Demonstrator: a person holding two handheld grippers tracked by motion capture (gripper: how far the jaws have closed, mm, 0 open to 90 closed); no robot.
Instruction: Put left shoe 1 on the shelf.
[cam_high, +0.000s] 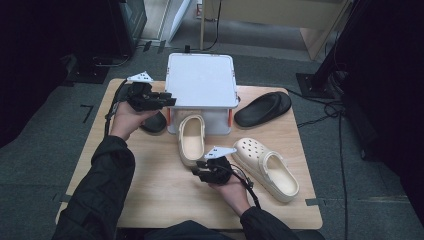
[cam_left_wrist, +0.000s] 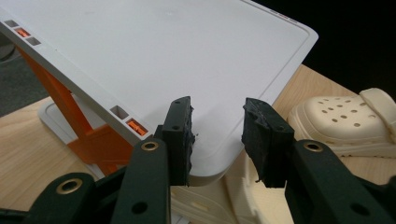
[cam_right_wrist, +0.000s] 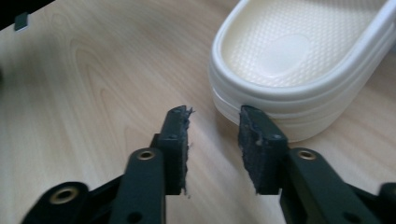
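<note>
Your right claw (cam_right_wrist: 212, 128), released, sits at heel of cream clog (cam_right_wrist: 299, 70); clog's long axis runs from claw toward white rack (cam_high: 201, 82). Left claw (cam_left_wrist: 217, 135) released, over rack corner.

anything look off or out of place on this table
The shoes are scattered: one cream clog has its toe under the white rack, its mate lies angled apart. The black slippers sit on opposite sides of the rack.
</note>
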